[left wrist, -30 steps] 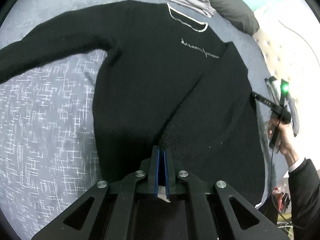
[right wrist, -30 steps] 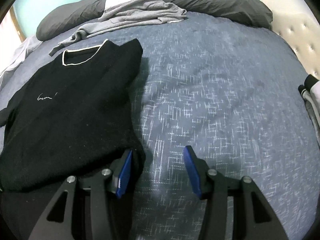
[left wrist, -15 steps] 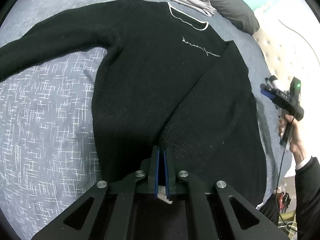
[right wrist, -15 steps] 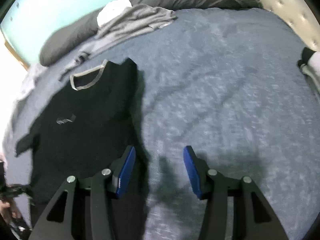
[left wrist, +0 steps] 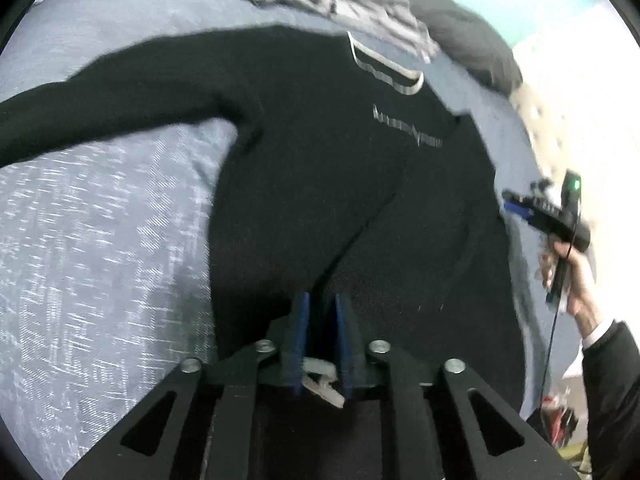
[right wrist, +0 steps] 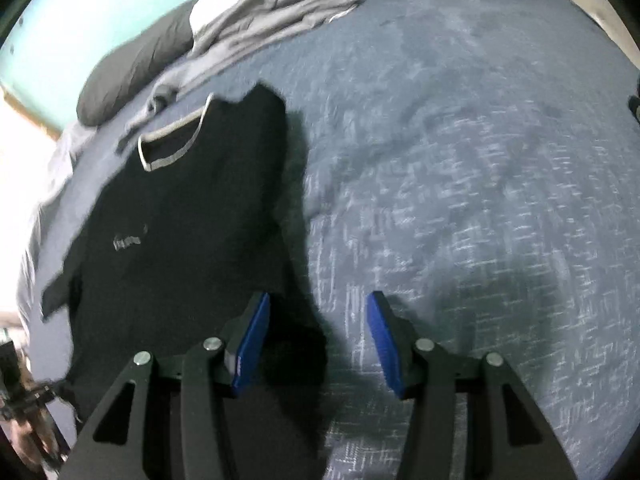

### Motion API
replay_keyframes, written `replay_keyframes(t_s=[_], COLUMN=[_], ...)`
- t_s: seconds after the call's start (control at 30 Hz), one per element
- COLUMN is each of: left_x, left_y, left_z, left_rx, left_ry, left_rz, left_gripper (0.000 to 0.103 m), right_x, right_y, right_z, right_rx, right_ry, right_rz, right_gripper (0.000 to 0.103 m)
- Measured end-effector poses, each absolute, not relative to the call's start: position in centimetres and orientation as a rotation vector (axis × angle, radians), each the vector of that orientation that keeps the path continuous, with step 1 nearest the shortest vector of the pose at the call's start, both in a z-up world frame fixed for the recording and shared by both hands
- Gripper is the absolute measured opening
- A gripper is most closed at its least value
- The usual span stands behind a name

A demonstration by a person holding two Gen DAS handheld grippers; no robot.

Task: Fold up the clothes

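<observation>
Two grippers: a person holds one in each hand, low over a bed (left wrist: 100, 260).
Left gripper (left wrist: 320, 300): its blue pads sit close together with a thin dark gap. I cannot tell if they pinch cloth or not.
Right gripper (right wrist: 316, 308): its pads are wide apart and hold nothing. It hangs over the bed, just beside the side edge of the sweater.
Sweater (left wrist: 320, 160): it is black and lies flat on the bed. Its bottom edge is near the grippers and its neck points away.
Folded sleeve (left wrist: 420, 240): it lies slanted across the body of the sweater. Its end is right by the left gripper's pads.
Other sleeve (left wrist: 100, 112): it sticks out sideways on the bed.
Step, I think: laying the folded sleeve down on the body.
How to do it well: keep the left gripper low, so the sleeve end drops flat and does not flop. Set the end inside the sweater's edges. Pull the pads straight back, so they do not drag the cloth.
Watch out: the sweater is soft and slides easily, so one tug can make wrinkles.
Far away: grey clothes (left wrist: 360, 4) lie in a heap by a dark pillow (left wrist: 472, 40).
</observation>
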State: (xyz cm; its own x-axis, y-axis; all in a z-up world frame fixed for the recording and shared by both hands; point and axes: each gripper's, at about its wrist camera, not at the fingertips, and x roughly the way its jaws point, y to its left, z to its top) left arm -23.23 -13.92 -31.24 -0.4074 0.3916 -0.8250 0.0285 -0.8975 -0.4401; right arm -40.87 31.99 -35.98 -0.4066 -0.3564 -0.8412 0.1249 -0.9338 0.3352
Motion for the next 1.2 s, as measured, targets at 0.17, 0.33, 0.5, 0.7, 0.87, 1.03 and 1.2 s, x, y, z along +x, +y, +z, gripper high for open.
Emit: replay_keyframes(t_s=[0.17,0.33,0.5,0.7,0.87,1.03,1.2], left_x=[-24.2,-26.1,-27.6,-28.2,-28.3,-28.3,-28.4], left_y=[-14.5,-13.7,-12.7,-12.4,-12.0,-12.1,-11.7], left_z=[-30.6,-31.7,-32.2,-33.5,-34.8,-35.3,-35.9], left_rx=[-1.497,-1.489,-1.464,-1.433,-1.452,-1.457,-1.470], left_ry=[-0.624,-0.640,-0.628,-0.649,-0.624,-0.621,-0.617], left_rz=[2.444,2.432,2.445,2.461,2.457,2.452,2.437], left_gripper=[0.030,0.030,0.030,0.030,0.030,0.030,0.030], right_x=[-42.6,-46.3,-50.3,-54.3,-56.7,-57.5,-58.2], right_y=[32.0,30.3,27.6,24.8,22.5,22.0,22.3], right_z=[-33.4,-31.9,-31.3,-31.7,-33.0,-34.4,-35.5], right_rx=[1.451,1.434,1.468,1.522,1.598,1.659,1.695], right_ry=[-0.306,-0.271,-0.178,-0.086,0.066,0.148,0.158], right_rz=[-2.419,-2.427,-2.438,-2.459,-2.444,-2.452,-2.469], right_gripper=[0.051,0.051,0.051,0.056,0.056,0.052,0.019])
